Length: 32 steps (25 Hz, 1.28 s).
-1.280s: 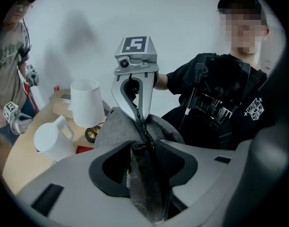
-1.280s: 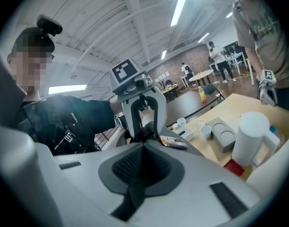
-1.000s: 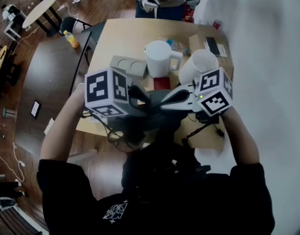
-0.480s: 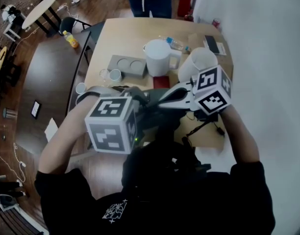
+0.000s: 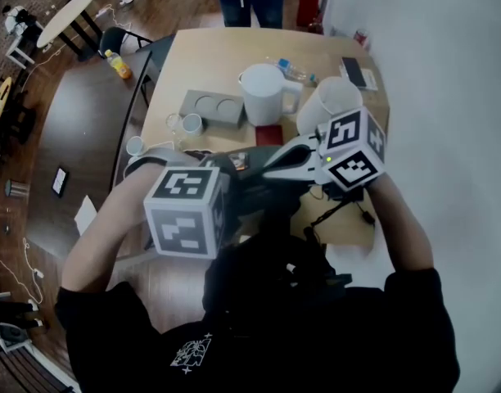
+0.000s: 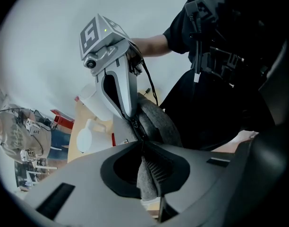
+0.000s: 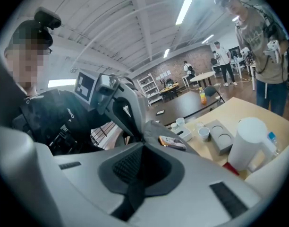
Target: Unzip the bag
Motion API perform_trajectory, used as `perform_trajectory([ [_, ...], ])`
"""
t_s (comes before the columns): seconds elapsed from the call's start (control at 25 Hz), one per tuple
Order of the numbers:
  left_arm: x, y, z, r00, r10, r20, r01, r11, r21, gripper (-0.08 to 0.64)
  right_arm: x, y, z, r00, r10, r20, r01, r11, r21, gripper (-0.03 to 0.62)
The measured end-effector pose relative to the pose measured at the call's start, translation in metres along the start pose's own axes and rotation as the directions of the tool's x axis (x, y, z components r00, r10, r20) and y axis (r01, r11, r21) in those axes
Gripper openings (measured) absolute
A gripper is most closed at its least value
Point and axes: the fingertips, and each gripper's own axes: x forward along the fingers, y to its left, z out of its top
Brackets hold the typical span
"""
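Left gripper (image 6: 143, 148): its jaws have just been closing and now pinch a fold of the grey felt bag (image 6: 158, 122). Compared with one second ago, its marker cube sits lower in the head view and shows another face, and the gripper points steeply down.
Bag: held up between the two grippers, before the person's black sweater (image 5: 381, 334), at the near edge of the worktop (image 5: 201, 56).
Tag on bag (image 7: 173, 142): small, orange and dark, lying on the bag's top. The print is too small to read.
Right gripper (image 7: 143, 146): clenched on a dark strap (image 7: 132, 193), in the same place as one second ago.
Worktop, left to right: small cups (image 5: 191, 124), which the cube hid one second ago; a grey tray (image 5: 211, 107) with two round hollows; a white jug (image 5: 263, 95); a second white jug (image 5: 328, 105); a phone (image 5: 354, 74).
Sweater print (image 5: 191, 352): white, not readable.
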Motion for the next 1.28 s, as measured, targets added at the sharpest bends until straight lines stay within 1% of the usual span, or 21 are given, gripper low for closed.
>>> perform_trajectory([
  [0.12, 0.001, 0.0, -0.001, 1.0, -0.005, 0.025, 0.006, 1.0, -0.022, 0.018, 0.0, 0.002, 0.001, 1.0, -0.017, 0.006, 0.017, 1.0, -0.012, 0.023],
  [0.2, 0.0, 0.001, -0.002, 0.998, 0.006, 0.057, -0.002, 0.997, -0.072, 0.008, -0.004, 0.003, 0.005, 0.998, -0.049, 0.026, 0.049, 0.998, -0.026, 0.022],
  [0.28, -0.008, 0.005, 0.0, 0.991, 0.024, 0.129, -0.001, 0.985, -0.175, 0.006, -0.008, 0.006, 0.011, 0.994, -0.088, 0.066, 0.09, 0.995, -0.04, 0.022],
  [0.32, -0.01, 0.006, 0.0, 0.984, 0.029, 0.174, 0.014, 0.971, -0.24, 0.006, -0.009, 0.008, 0.013, 0.99, -0.109, 0.088, 0.113, 0.992, -0.048, 0.021],
  [0.36, -0.012, 0.007, -0.001, 0.975, 0.028, 0.222, 0.044, 0.949, -0.314, 0.006, -0.01, 0.009, 0.015, 0.985, -0.134, 0.107, 0.141, 0.988, -0.059, 0.021],
  [0.4, -0.012, 0.008, -0.003, 0.962, 0.017, 0.272, 0.094, 0.916, -0.39, 0.006, -0.01, 0.01, 0.016, 0.979, -0.164, 0.122, 0.173, 0.982, -0.073, 0.021],
  [0.44, -0.013, 0.008, -0.005, 0.945, -0.002, 0.327, 0.161, 0.873, -0.46, 0.006, -0.01, 0.011, 0.017, 0.971, -0.196, 0.135, 0.209, 0.974, -0.09, 0.021],
  [0.48, -0.013, 0.008, -0.006, 0.922, -0.028, 0.387, 0.241, 0.822, -0.516, 0.006, -0.009, 0.012, 0.017, 0.963, -0.226, 0.145, 0.242, 0.965, -0.105, 0.021],
  [0.52, -0.013, 0.009, -0.009, 0.891, -0.055, 0.45, 0.329, 0.763, -0.557, 0.006, -0.009, 0.013, 0.017, 0.955, -0.252, 0.154, 0.27, 0.956, -0.117, 0.021],
  [0.56, -0.014, 0.011, -0.011, 0.854, -0.078, 0.514, 0.415, 0.697, -0.585, 0.006, -0.009, 0.013, 0.018, 0.948, -0.273, 0.162, 0.295, 0.947, -0.126, 0.021],
  [0.64, -0.013, 0.015, -0.014, 0.774, -0.096, 0.626, 0.565, 0.552, -0.614, 0.006, -0.01, 0.011, 0.02, 0.933, -0.316, 0.174, 0.341, 0.929, -0.141, 0.021],
  [0.68, -0.013, 0.016, -0.015, 0.737, -0.09, 0.669, 0.62, 0.484, -0.618, 0.006, -0.011, 0.011, 0.021, 0.924, -0.337, 0.18, 0.364, 0.92, -0.147, 0.021],
  [0.72, -0.015, 0.018, -0.016, 0.711, -0.076, 0.699, 0.655, 0.432, -0.62, 0.006, -0.011, 0.011, 0.021, 0.916, -0.354, 0.19, 0.383, 0.912, -0.15, 0.021],
  [0.76, -0.016, 0.021, -0.017, 0.696, -0.055, 0.716, 0.674, 0.395, -0.625, 0.006, -0.011, 0.01, 0.021, 0.909, -0.364, 0.201, 0.396, 0.906, -0.148, 0.021],
  [0.88, -0.02, 0.025, -0.021, 0.653, 0.004, 0.757, 0.718, 0.314, -0.621, 0.006, -0.014, 0.008, 0.02, 0.903, -0.366, 0.226, 0.397, 0.911, -0.111, 0.021],
  [0.92, -0.02, 0.024, -0.022, 0.636, 0.021, 0.771, 0.733, 0.296, -0.613, 0.006, -0.015, 0.008, 0.019, 0.902, -0.361, 0.235, 0.392, 0.915, -0.099, 0.021],
  [0.96, -0.021, 0.024, -0.023, 0.625, 0.036, 0.78, 0.74, 0.29, -0.607, 0.006, -0.016, 0.008, 0.018, 0.901, -0.359, 0.243, 0.389, 0.917, -0.09, 0.021],
  [1.0, -0.022, 0.024, -0.024, 0.623, 0.049, 0.781, 0.738, 0.294, -0.608, 0.006, -0.017, 0.007, 0.018, 0.899, -0.358, 0.251, 0.389, 0.918, -0.083, 0.021],
  [1.12, -0.027, 0.026, -0.03, 0.638, 0.076, 0.766, 0.712, 0.322, -0.624, 0.006, -0.02, 0.004, 0.015, 0.892, -0.356, 0.278, 0.381, 0.924, -0.04, 0.021],
  [1.16, -0.028, 0.027, -0.032, 0.635, 0.085, 0.768, 0.712, 0.319, -0.625, 0.006, -0.023, 0.003, 0.014, 0.889, -0.356, 0.288, 0.378, 0.926, -0.02, 0.021],
  [1.28, -0.03, 0.027, -0.04, 0.613, 0.127, 0.78, 0.729, 0.287, -0.621, 0.006, -0.032, -0.003, 0.01, 0.871, -0.372, 0.32, 0.384, 0.923, 0.028, 0.021],
])
